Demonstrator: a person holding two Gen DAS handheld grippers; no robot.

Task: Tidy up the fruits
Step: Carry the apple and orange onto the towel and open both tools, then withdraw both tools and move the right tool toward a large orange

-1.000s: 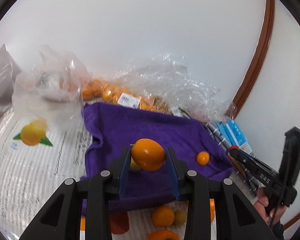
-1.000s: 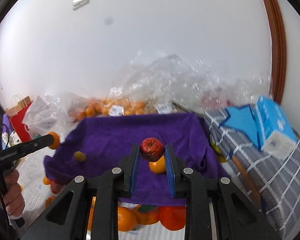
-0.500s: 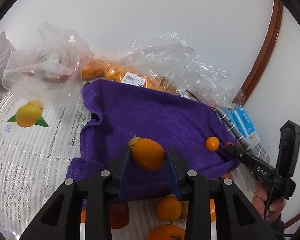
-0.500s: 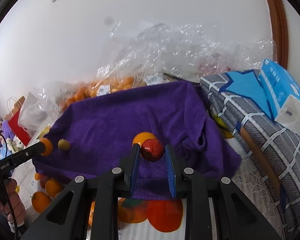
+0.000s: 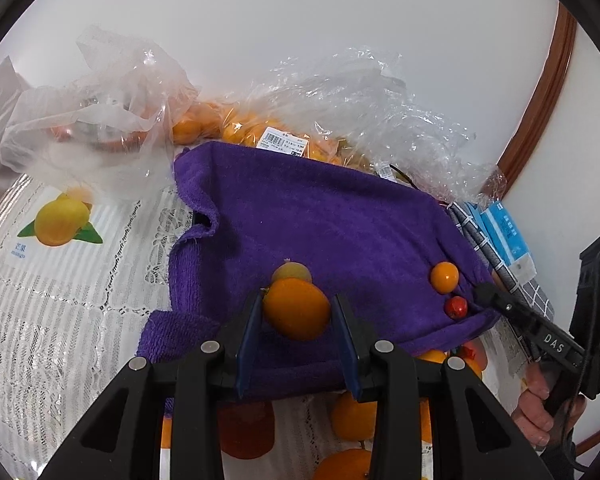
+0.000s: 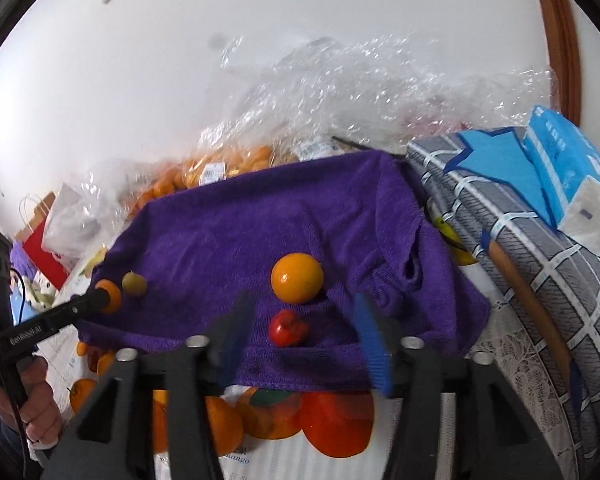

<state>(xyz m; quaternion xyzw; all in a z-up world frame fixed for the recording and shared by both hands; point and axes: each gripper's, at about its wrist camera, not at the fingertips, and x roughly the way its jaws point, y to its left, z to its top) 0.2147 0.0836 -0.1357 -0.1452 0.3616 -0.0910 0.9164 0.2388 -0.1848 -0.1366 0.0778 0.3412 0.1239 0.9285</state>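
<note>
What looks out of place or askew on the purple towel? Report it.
The purple towel lies bunched and folded at its right edge. The small red apple lies tipped on its side between the opening jaws of the right gripper.

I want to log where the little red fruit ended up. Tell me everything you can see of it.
The small red apple-like fruit is glossy, roundish, with a dimple at one end. It lies on its side on the purple towel near the front edge, just in front of a loose orange. The right gripper straddles it, jaws opening, pads off the fruit.
</note>
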